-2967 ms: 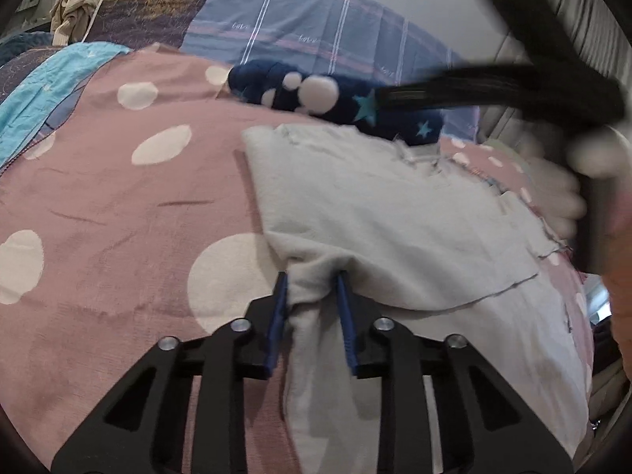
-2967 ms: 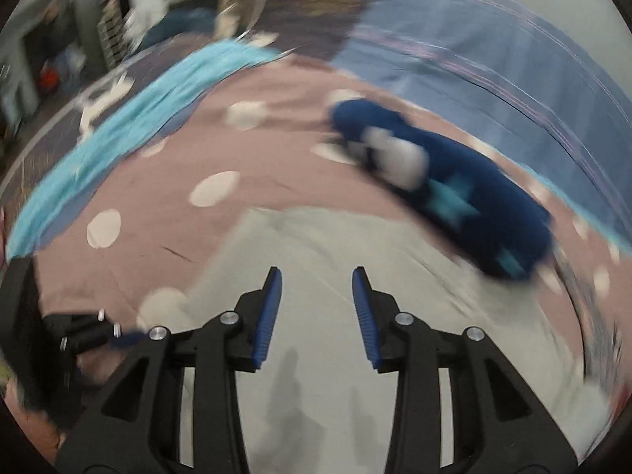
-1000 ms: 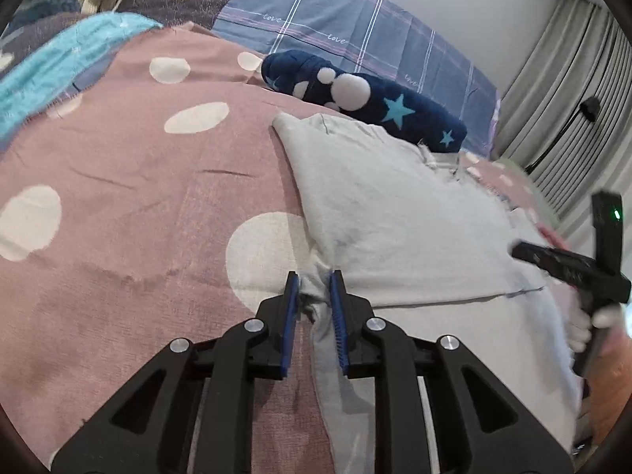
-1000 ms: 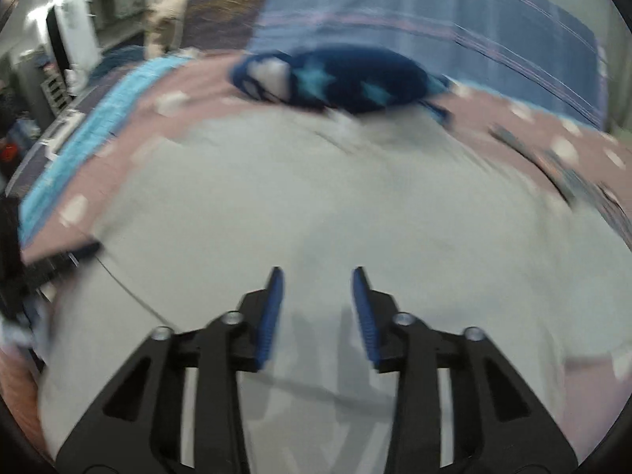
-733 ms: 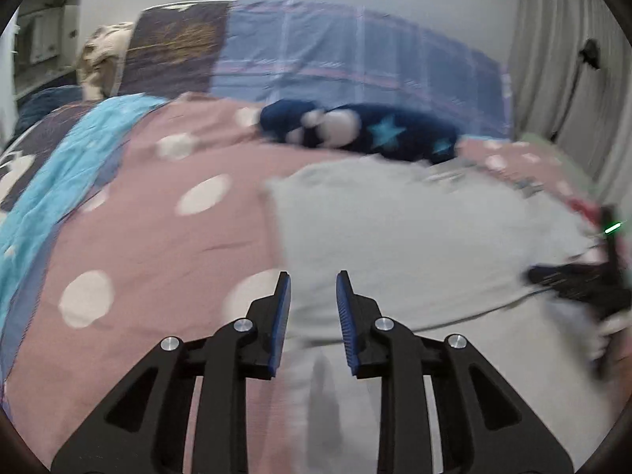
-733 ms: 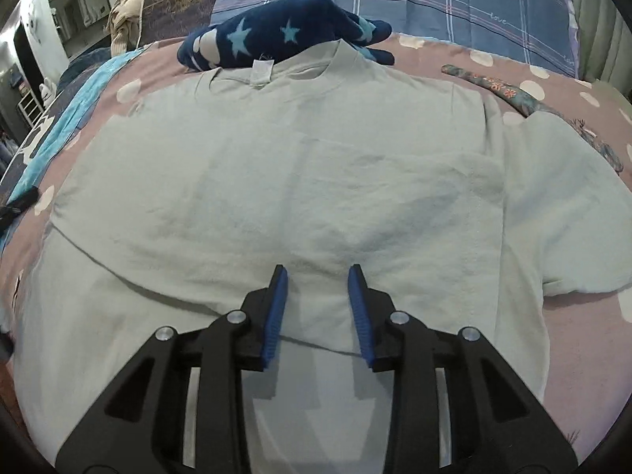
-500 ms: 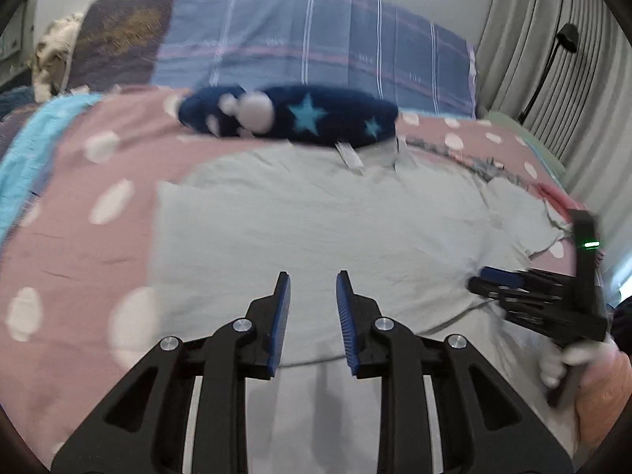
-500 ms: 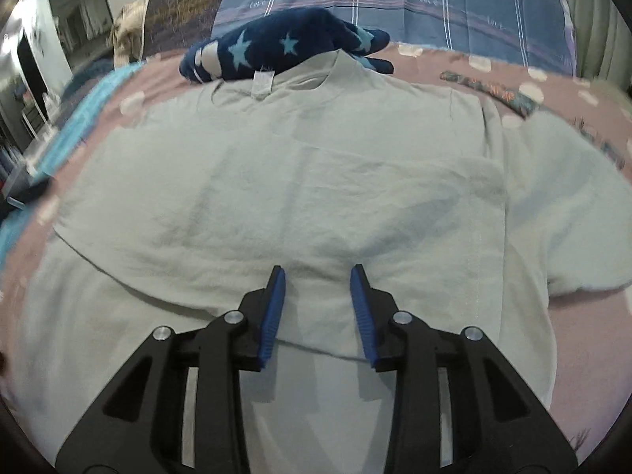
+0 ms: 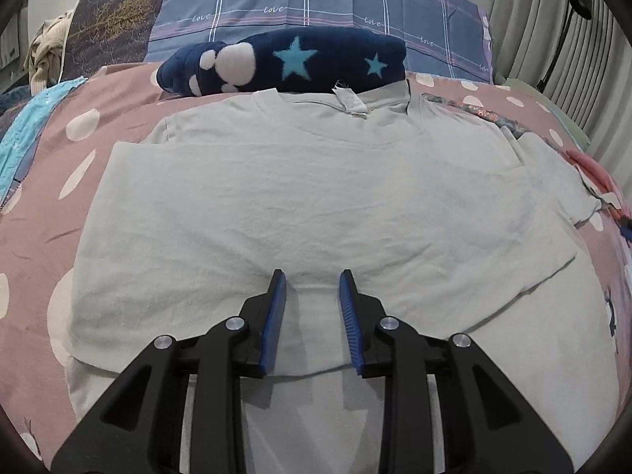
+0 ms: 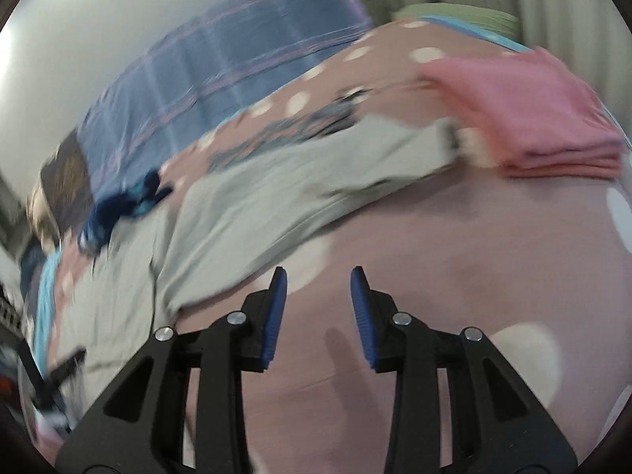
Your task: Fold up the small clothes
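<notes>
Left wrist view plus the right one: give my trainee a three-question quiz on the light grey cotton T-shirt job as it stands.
1. True or false: the left gripper is clamped on the light grey cotton T-shirt.
2. What lies just beyond the shirt's collar? A) dark blue fleece bundle with stars B) a wooden box C) a laptop
3. Fill in: the right gripper hovers over the dusty-pink polka-dot ____.

Key: 1 false, jaws open and empty; 2 A; 3 bedspread.

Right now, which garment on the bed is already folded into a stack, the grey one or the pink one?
The pink garment, a neat layered stack at the bed's right edge. The grey T-shirt lies spread out, only partly folded.
</notes>
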A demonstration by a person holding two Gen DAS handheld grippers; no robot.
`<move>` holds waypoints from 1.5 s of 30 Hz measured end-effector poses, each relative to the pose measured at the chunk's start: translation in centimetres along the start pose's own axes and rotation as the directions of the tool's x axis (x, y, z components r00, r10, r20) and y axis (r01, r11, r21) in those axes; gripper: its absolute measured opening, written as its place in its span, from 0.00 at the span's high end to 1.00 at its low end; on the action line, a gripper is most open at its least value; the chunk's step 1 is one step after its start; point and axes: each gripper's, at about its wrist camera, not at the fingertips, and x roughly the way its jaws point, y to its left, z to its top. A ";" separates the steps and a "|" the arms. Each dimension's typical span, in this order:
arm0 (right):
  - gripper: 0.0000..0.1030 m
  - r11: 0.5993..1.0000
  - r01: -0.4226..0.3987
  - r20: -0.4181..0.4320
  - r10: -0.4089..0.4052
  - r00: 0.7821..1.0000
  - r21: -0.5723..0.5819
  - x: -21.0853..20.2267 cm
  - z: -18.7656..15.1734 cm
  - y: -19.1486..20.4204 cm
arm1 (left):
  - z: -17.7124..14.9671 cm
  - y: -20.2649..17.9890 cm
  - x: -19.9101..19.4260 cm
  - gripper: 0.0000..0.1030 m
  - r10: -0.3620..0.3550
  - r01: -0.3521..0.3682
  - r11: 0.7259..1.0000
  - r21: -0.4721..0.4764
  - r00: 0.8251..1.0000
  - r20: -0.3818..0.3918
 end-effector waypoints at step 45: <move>0.98 0.776 -0.623 -0.468 0.516 0.718 -0.101 9.2 -7.5 24.8 | 1.7 0.2 -1.0 0.52 -0.506 0.504 0.828 -0.247 0.861 0.059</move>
